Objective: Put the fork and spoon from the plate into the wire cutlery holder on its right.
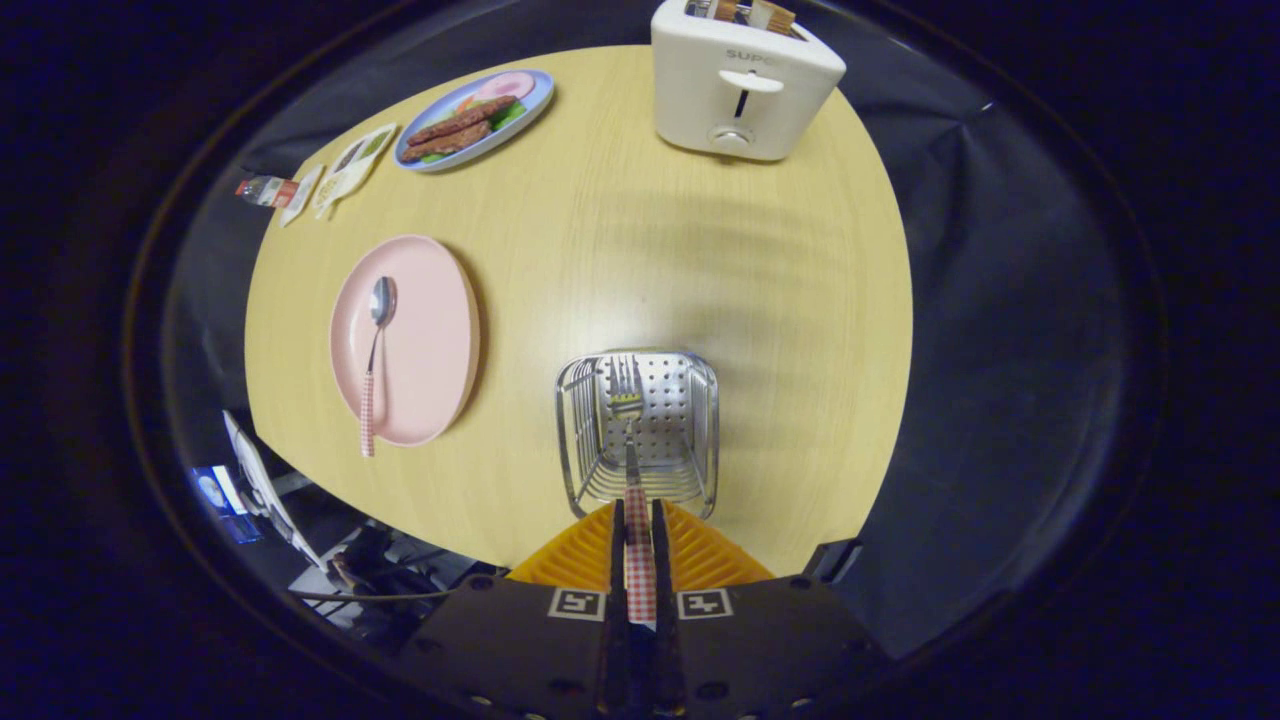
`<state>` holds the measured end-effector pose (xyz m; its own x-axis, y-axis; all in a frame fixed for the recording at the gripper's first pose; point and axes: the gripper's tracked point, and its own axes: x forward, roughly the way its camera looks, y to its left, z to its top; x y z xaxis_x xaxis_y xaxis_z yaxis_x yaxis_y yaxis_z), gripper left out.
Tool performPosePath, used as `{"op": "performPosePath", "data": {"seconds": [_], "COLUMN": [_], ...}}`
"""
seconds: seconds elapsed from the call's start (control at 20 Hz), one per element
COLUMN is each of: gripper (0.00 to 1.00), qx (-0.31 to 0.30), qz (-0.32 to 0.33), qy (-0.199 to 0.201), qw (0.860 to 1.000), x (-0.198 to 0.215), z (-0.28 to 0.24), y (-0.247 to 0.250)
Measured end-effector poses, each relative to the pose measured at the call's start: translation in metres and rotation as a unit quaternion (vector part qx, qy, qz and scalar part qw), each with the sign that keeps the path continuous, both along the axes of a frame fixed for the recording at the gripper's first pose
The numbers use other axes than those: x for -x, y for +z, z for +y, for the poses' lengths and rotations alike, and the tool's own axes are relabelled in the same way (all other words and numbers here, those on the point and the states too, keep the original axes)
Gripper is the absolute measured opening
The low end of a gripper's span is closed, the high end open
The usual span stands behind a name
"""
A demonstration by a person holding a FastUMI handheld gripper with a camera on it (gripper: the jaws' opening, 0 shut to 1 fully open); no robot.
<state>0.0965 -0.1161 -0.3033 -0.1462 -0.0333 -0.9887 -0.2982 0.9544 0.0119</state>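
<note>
We see the gripper [638,560] clenched on the checked handle of the fork [629,440], both fingers pressed against it from either side, so that the fork runs straight ahead along them with its tines out in front. Those tines sit over the open top of the wire cutlery holder [700,470], a squarish basket of shiny metal rods with a perforated panel showing inside it; whether the tines touch that panel we cannot tell, and apart from the fork we see nothing in the basket. Left of the holder, and apart from it, lies a round pink plate [430,340] with a smooth matte face, and on it rests one spoon [376,350], its polished bowl pointing away from us and its checked handle reaching past the plate's near rim. Beyond that, a blue oval plate [535,100] carries two brown sausage-like strips, a pink slice and some green pieces. One glossy white toaster [735,85] stands at the far side with two browned slices in its slots. Near the blue plate lie three small packets [345,172]. Everything stands on a pale wood-grain table [650,250]. We count two plates, one fork, one spoon, one holder.
</note>
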Motion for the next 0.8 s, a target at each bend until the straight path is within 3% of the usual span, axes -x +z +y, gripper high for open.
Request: {"op": "performPosePath", "data": {"seconds": [0.2,0.25,0.4,0.65,0.8], "gripper": [0.14,0.18,0.43,0.51,0.71], "qx": [0.001,-0.002,-0.021,-0.054,-0.060], "qz": [-0.042,-0.051,-0.081,-0.135,-0.156], "qy": [0.016,0.019,0.032,0.044,0.049], "qw": [0.999,0.999,0.996,0.988,0.985], "x": [-0.010,-0.011,-0.011,-0.004,0.005], "z": [0.003,0.007,0.027,0.071,0.096], "y": [0.012,0.014,0.023,0.033,0.030]}}
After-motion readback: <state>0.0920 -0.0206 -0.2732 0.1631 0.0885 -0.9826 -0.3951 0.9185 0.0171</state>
